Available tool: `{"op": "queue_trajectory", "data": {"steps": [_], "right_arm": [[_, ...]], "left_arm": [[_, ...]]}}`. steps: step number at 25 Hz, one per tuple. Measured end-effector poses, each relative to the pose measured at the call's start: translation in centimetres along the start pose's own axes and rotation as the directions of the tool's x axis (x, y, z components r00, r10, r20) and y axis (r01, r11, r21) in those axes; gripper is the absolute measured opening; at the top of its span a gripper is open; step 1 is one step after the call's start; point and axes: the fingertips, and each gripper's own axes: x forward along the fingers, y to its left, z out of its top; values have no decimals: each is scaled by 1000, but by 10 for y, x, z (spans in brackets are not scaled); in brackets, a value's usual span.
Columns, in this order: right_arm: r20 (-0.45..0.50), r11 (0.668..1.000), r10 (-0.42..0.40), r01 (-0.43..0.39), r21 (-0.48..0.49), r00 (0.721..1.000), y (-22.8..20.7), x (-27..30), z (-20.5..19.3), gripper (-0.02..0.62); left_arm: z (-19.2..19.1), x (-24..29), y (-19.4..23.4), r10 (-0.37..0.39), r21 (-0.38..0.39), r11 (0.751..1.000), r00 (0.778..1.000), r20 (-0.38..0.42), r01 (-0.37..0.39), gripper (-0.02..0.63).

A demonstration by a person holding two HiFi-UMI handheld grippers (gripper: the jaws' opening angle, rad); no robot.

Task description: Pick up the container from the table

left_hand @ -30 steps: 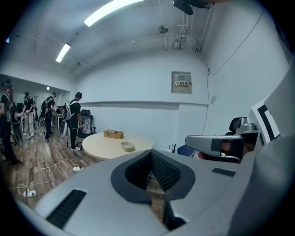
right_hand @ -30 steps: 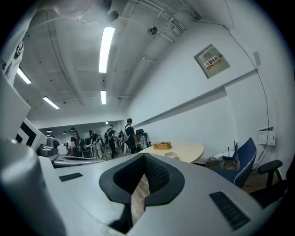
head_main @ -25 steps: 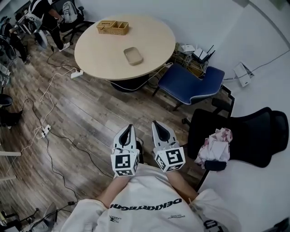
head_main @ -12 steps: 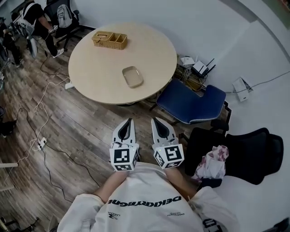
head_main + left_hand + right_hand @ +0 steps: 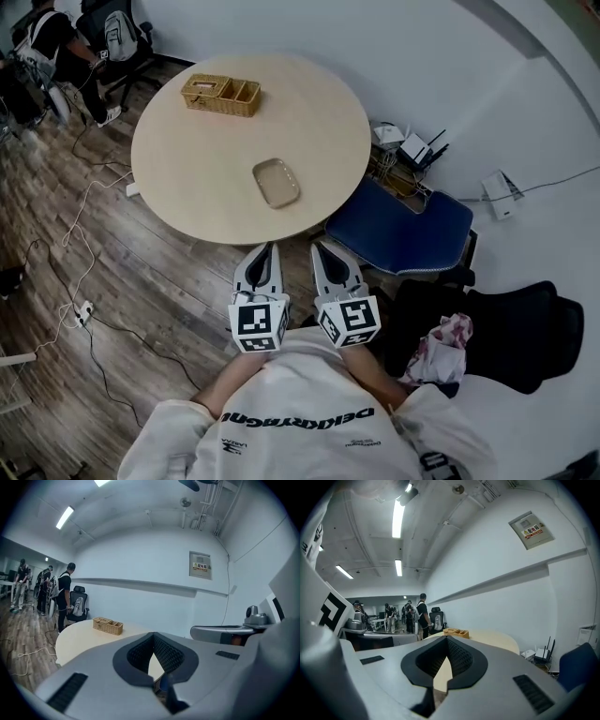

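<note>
left claw (image 5: 265,251) and right claw (image 5: 322,251) sit side by side, jaws together on nothing, while the round table (image 5: 187,159) has drawn closer ahead, so the shallow beige container (image 5: 277,183) lying near its near edge is probably almost reachable, wicker basket (image 5: 221,95) farther back

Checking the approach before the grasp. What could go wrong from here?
1. Both the left gripper and the right gripper are shut and short of the table; reaching in like that would likely shove the shallow dish rather than grip it.
2. A wicker basket sits farther back on the table and could be mistaken for the target.
3. The blue chair by the table's right side could obstruct the approach.
</note>
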Motion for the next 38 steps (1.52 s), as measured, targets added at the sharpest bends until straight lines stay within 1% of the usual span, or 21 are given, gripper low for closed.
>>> {"op": "queue_trajectory", "data": {"steps": [3,6,9,11,15,18,23,27,30,38], "right_arm": [[-21,1000,14,-14,-2,1000,-3,17,-4,32],[-46,1000,24,-24,-1,999,-11,35,-10,32],[-78,999,46,-45,12,996,-26,60,-13,32],[-89,998,55,-53,24,994,-39,77,-12,32],[-102,996,87,-83,39,991,-55,114,-3,32],[-134,992,118,-111,55,984,-64,138,-12,32],[-232,987,146,-124,105,962,-84,171,-45,32],[-288,982,162,-124,146,944,-99,189,-73,32],[-321,980,175,-133,147,931,-106,203,-88,32],[-396,976,200,-148,160,896,-125,243,-125,34]], "left_arm": [[-4,14,10,16,-17,1000,1000,-16,-16,15],[-11,31,14,17,-12,1000,999,-44,-17,15],[-14,55,20,24,-12,1000,997,-74,-25,15],[-12,71,25,34,-27,999,996,-80,-37,15],[-7,104,41,80,-32,996,992,-102,-84,15],[-15,127,51,109,-41,992,984,-141,-116,15],[-47,161,65,138,-62,986,962,-235,-156,17],[-76,178,75,158,-108,974,942,-296,-197,17],[-92,190,83,171,-132,966,930,-327,-224,17],[-134,221,102,185,-220,930,893,-410,-294,17]]}}
